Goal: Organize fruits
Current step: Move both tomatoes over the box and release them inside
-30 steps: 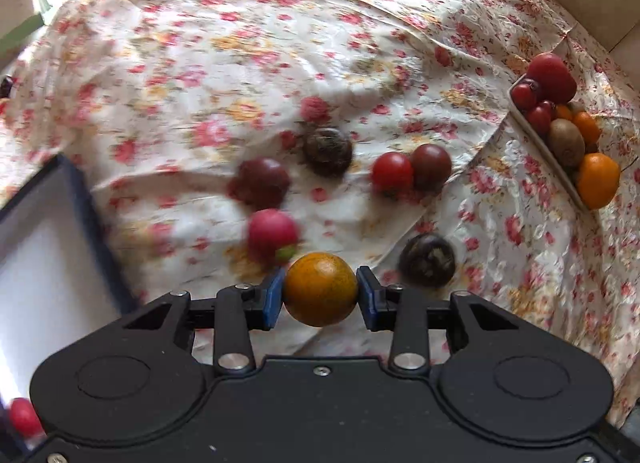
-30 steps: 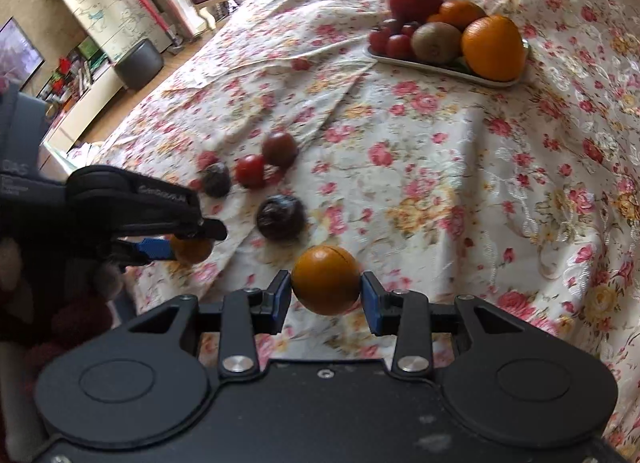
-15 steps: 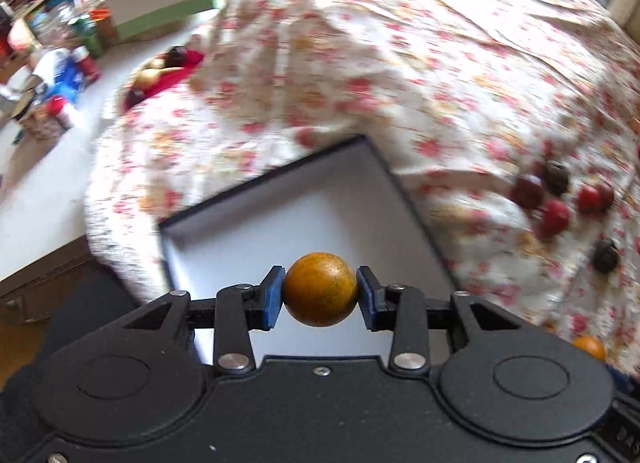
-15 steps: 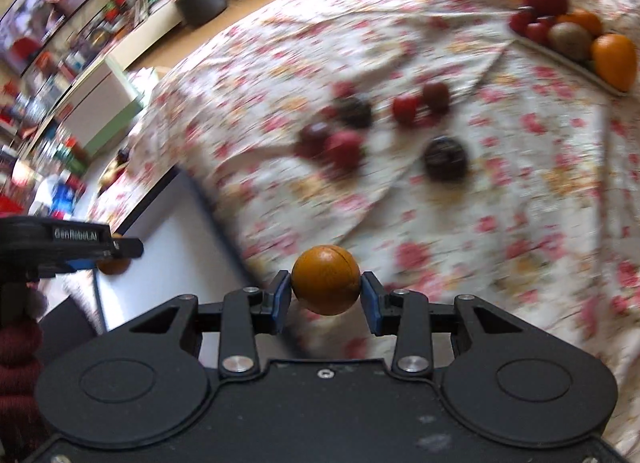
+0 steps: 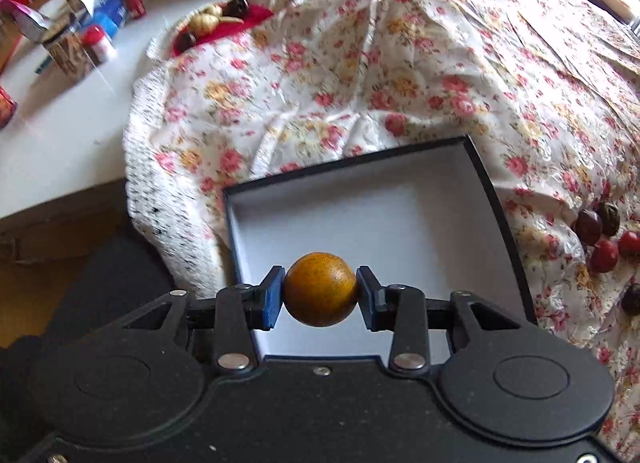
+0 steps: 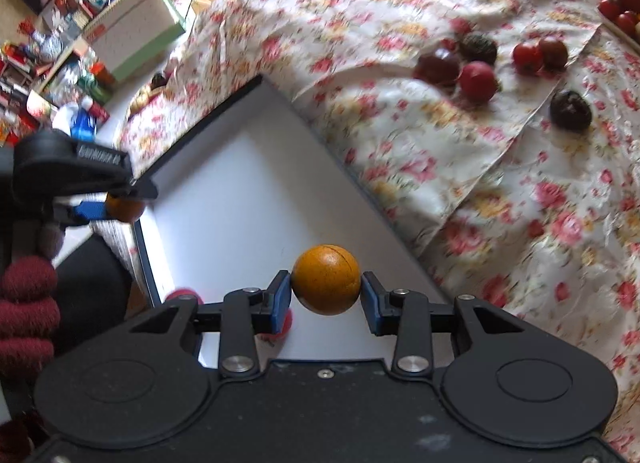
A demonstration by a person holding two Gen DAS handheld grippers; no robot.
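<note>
left gripper (image 5: 320,295) clamps an orange (image 5: 320,289); right gripper (image 6: 325,291) clamps another orange (image 6: 326,279) above the white box (image 6: 240,191). lettering on the left gripper at nine o'clock is too blurred to read.

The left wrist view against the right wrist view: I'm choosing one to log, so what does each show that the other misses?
Only the left wrist view shows the left gripper from behind and the red cloth with its dark and pale fruit.

Only the right wrist view shows the right gripper clamping its own orange, a red fruit in the box, and the fruit tray's edge.

Both show the white box, the floral cloth, the loose dark and red fruits, and the left gripper's orange.
</note>
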